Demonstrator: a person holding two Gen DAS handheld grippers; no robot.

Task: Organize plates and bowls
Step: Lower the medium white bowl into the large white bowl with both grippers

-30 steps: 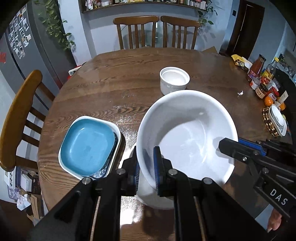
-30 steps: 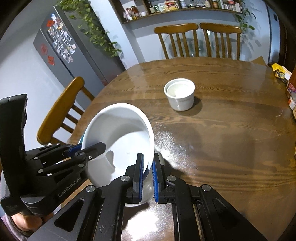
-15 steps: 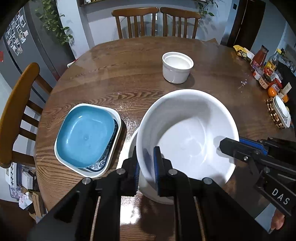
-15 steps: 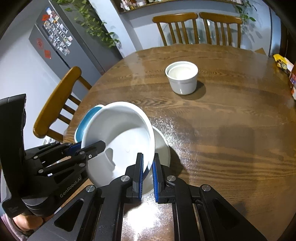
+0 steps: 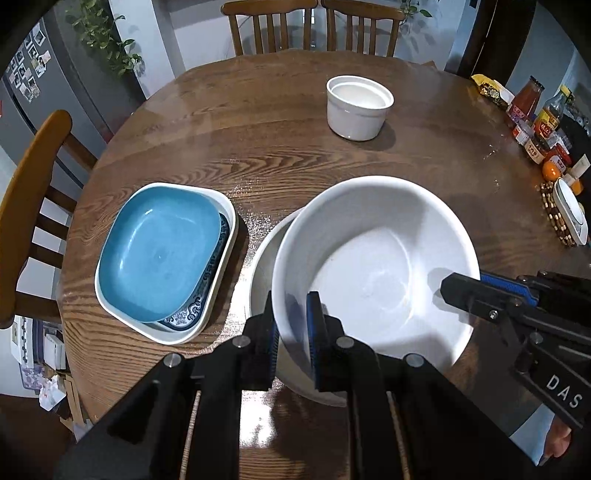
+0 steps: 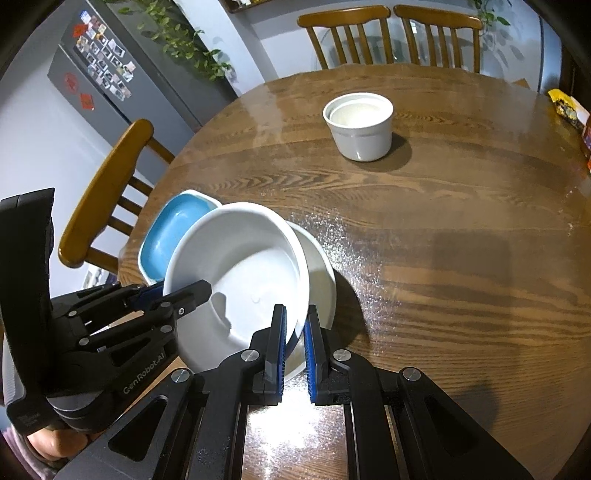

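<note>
Both grippers hold one large white bowl [image 5: 373, 273] by its rim, above a second white bowl [image 5: 264, 258] on the wooden table [image 5: 295, 147]. My left gripper [image 5: 293, 325] is shut on the near-left rim. My right gripper [image 6: 294, 332] is shut on the bowl's [image 6: 240, 273] right rim; it also shows in the left wrist view [image 5: 487, 291]. The lower bowl [image 6: 321, 273] peeks out at the right. A blue square plate [image 5: 162, 254] lies stacked in a white square dish [image 5: 225, 206] at the left. A small white ramekin [image 5: 358, 107] stands further back.
Jars, bottles and an orange [image 5: 539, 125] crowd the table's right edge, with a white dish on a beaded mat [image 5: 569, 218]. Wooden chairs stand at the far side [image 5: 314, 26] and at the left [image 5: 29, 177]. A fridge [image 6: 96, 85] stands beyond.
The held bowl has risen with both grippers, so the lower white bowl beneath it shows more. The table and the other dishes look further away.
</note>
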